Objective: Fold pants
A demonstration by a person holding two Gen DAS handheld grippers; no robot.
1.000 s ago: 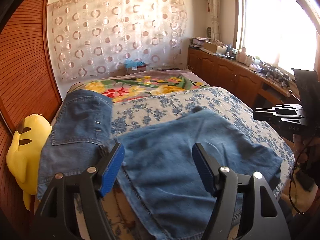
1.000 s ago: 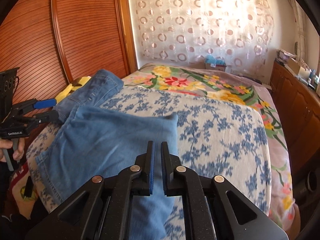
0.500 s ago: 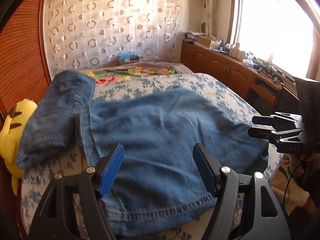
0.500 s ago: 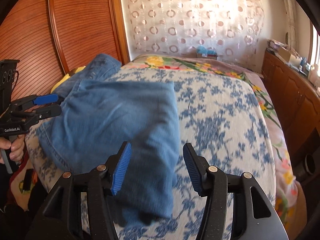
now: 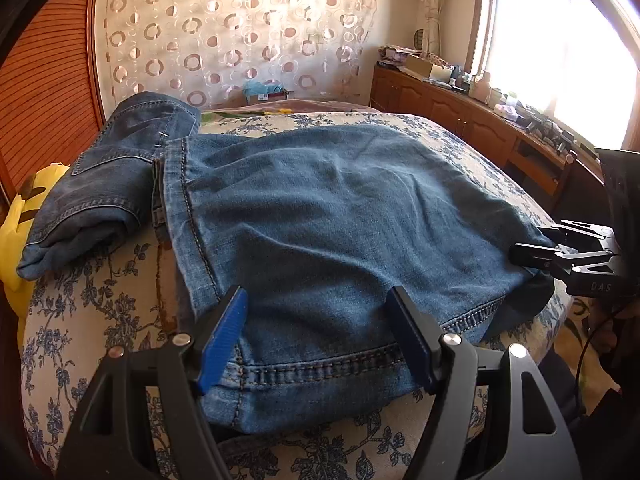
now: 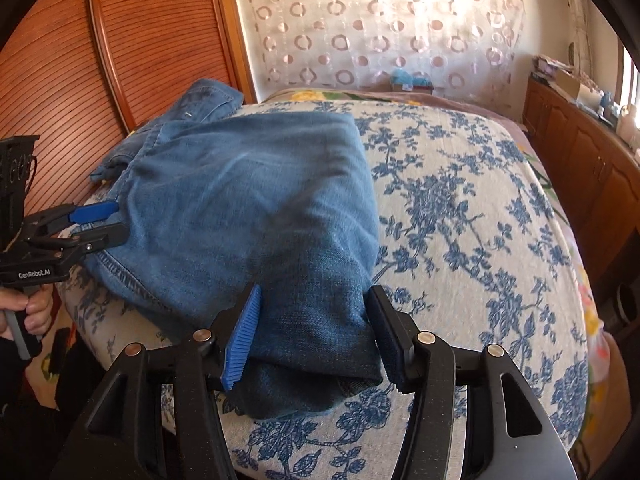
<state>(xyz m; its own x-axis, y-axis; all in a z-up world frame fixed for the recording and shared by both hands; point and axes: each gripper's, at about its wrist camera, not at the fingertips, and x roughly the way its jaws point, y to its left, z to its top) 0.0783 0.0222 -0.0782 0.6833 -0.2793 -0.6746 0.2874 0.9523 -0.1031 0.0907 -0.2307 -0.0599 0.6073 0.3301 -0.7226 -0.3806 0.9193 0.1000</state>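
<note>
The blue denim pants [image 5: 332, 216] lie folded over on the bed, the hem edge nearest me; they also show in the right wrist view [image 6: 256, 200]. My left gripper [image 5: 320, 336] is open, its jaws straddling the near hem edge, low over the cloth. My right gripper [image 6: 312, 336] is open, its jaws either side of the folded near corner of the pants. Each gripper shows in the other's view, the right one [image 5: 560, 252] at the pants' right edge and the left one [image 6: 88, 224] at their left edge.
A second pair of folded jeans [image 5: 108, 184] lies at the back left on the blue-floral bedspread [image 6: 460, 220]. A yellow plush toy [image 5: 24, 208] sits by the wooden headboard [image 6: 120, 40]. A wooden cabinet [image 5: 480, 128] with clutter runs along the right under the window.
The right gripper has opened and let go of the pants. Both grippers have dropped lower toward the bed's near edge, and the pants have settled flat.
</note>
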